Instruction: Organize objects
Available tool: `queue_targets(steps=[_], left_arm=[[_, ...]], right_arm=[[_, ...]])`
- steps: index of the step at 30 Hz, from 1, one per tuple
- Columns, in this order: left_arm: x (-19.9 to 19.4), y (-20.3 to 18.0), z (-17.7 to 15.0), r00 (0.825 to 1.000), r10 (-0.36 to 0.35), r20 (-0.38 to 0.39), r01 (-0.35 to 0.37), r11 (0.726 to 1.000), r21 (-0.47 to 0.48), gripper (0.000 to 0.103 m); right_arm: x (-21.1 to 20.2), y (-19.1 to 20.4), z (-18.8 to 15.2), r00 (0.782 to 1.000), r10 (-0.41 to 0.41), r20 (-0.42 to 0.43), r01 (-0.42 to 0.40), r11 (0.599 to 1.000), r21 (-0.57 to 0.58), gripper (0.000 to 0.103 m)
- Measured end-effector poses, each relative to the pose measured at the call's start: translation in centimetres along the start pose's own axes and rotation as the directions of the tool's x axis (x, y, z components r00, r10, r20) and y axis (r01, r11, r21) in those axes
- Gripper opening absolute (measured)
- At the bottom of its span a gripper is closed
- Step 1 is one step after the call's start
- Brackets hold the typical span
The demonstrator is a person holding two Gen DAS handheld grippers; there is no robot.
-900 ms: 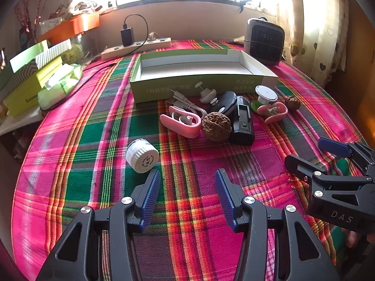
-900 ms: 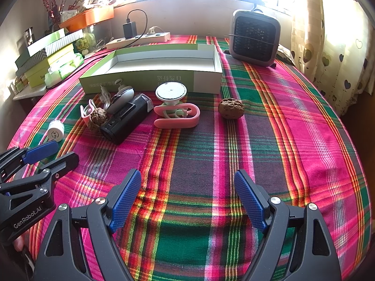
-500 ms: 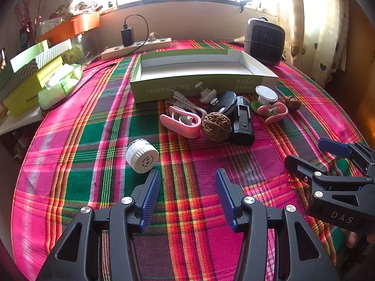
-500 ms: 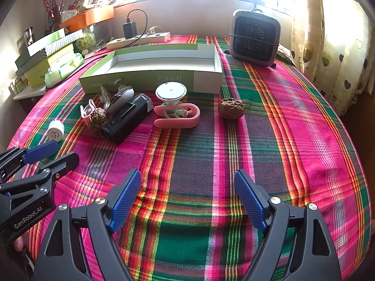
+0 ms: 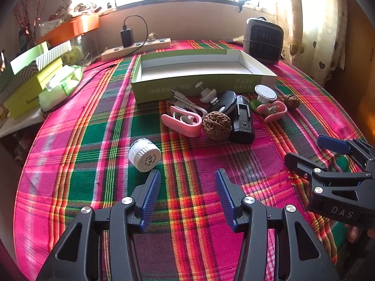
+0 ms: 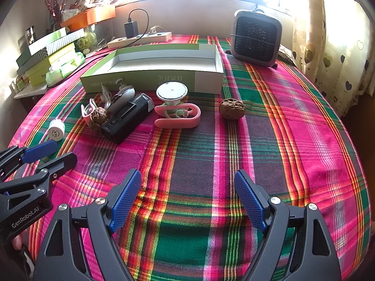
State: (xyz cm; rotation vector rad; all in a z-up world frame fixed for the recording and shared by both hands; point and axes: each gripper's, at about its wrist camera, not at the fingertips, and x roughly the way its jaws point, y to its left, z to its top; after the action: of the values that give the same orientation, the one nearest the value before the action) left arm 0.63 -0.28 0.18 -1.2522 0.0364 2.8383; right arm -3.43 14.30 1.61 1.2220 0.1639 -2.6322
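Plaid surface (image 6: 293, 140), open green box (image 5: 164, 89) at back, clutter just before it: 2 walnuts (image 5: 216, 125) (image 6: 232, 109), black device (image 5: 242, 124), white cap (image 5: 144, 155) apart, left claw (image 5: 187, 187) and right claw (image 6: 187, 192) released, empty, nothing moved since earlier.
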Motion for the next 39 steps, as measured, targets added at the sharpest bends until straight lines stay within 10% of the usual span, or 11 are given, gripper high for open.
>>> queue_targets(steps=[12, 30, 39], left_arm=[[-2.7, 3.2, 0.2, 0.996, -0.019, 0.087, 0.023, 0.999, -0.047, 0.047], [0.5, 5.5, 0.8, 0.999, -0.045, -0.01, 0.044, 0.993, -0.106, 0.048], [0.7, 5.6, 1.0, 0.999, -0.035, -0.008, 0.034, 0.994, -0.102, 0.048]], right_arm=[[0.6, -0.5, 1.0, 0.998, 0.061, -0.021, -0.062, 0.996, -0.059, 0.082], [2.7, -0.4, 5.2, 0.988, 0.155, -0.023, -0.157, 0.972, -0.173, 0.081], [3.0, -0.1, 4.9, 0.969, 0.239, -0.066, -0.248, 0.946, -0.207, 0.061]])
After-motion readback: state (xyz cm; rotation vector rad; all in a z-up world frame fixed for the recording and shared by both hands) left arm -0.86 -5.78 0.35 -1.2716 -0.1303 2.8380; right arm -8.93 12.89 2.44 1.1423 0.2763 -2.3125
